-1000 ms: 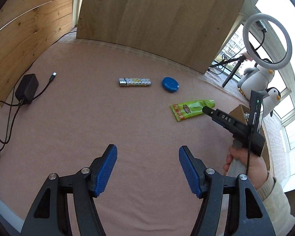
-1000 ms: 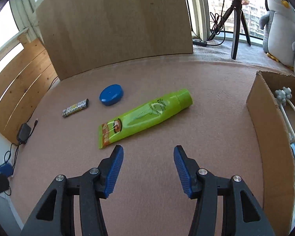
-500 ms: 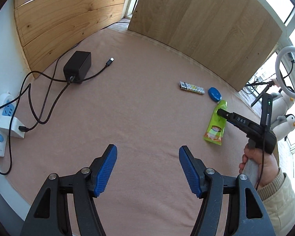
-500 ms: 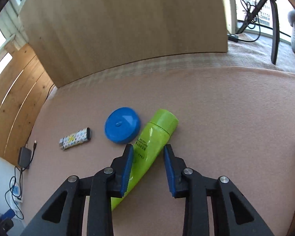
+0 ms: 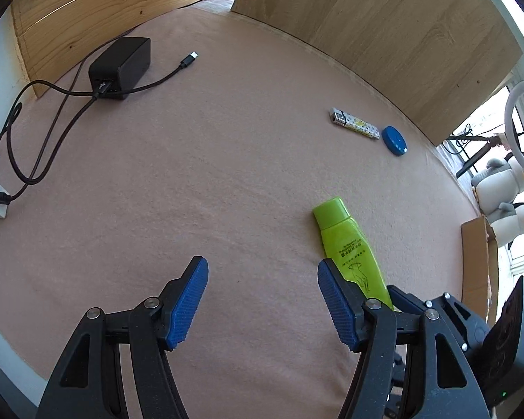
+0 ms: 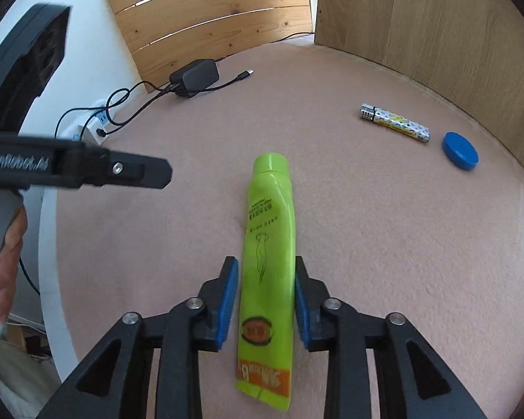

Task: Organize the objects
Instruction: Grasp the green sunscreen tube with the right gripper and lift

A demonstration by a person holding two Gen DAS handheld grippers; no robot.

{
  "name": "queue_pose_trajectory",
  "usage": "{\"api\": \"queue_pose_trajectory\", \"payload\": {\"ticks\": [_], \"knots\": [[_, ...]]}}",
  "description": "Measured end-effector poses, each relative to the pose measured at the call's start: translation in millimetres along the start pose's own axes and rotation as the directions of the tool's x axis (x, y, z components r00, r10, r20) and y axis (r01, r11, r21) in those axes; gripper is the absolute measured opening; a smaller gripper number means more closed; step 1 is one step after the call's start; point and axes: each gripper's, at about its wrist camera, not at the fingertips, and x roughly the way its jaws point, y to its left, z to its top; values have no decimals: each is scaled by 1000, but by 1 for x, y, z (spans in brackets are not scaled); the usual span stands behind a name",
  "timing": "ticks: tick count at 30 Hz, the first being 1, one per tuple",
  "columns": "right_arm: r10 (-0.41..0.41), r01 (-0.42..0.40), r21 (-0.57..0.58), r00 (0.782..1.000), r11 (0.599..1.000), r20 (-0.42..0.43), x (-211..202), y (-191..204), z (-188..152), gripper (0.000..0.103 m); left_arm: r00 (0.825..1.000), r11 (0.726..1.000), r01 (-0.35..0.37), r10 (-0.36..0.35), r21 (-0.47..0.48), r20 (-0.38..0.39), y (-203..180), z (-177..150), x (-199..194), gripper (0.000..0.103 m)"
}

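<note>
Tube, green, lying on pink surface beyond lighter; right gripper jaws, just reopening, are straddling it, contact unclear; left gripper gaping, empty. Pickup pending.

"GenRobot.AI" is printed in pale letters along the black side of the left hand-held gripper, as seen from the right wrist view. Small dark lines of print and a thin line drawing are carried on the middle of the green tube, but the characters are too small to be read. On the orange band at the tube's crimped end, large pale characters are printed upside down; a figure that may be an 8 is made out among them, and the rest cannot be told. A round orange emblem is set above that band, its lettering unreadable. The lighter is covered with a small yellow pattern, in which no words can be read.
</note>
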Motion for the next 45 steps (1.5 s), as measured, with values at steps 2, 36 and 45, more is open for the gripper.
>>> {"api": "queue_pose_trajectory", "payload": {"ticks": [2,36,45], "knots": [[-55,55,-8,998,998,18,-15,7,-18,43,1000,1000,21,-21,8,-8,-11,1,6,69],[-117,106,137,990,985,78,-11,-14,-30,39,998,994,14,-8,105,-62,-91,22,66,42],[-129,117,144,989,983,76,-13,-27,-26,39,998,994,27,-20,105,-64,-92,22,64,42]]}}
